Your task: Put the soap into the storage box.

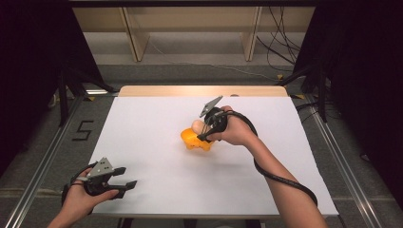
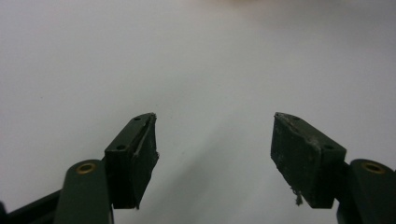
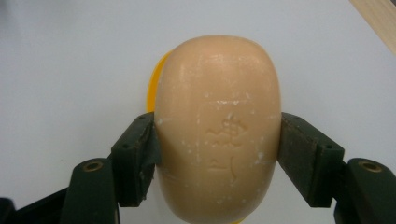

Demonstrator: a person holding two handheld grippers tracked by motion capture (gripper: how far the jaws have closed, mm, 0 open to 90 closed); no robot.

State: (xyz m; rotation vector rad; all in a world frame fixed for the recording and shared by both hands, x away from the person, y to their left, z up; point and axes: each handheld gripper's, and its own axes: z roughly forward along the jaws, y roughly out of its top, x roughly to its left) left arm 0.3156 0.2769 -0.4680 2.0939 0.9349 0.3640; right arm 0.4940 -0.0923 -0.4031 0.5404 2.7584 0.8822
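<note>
A peach-coloured oval bar of soap with an embossed mark sits between the jaws of my right gripper, which is shut on its two long sides. Behind the bar a sliver of an orange-yellow dish peeks out. From above, the soap and my right gripper are right over the orange dish at mid-table; I cannot tell whether the bar touches it. My left gripper rests near the front left corner, open, with nothing between its fingertips.
A white sheet covers the table, with a wooden strip along the far edge. Metal frame rails run beside the table on the left. Wooden shelving and cables stand beyond it.
</note>
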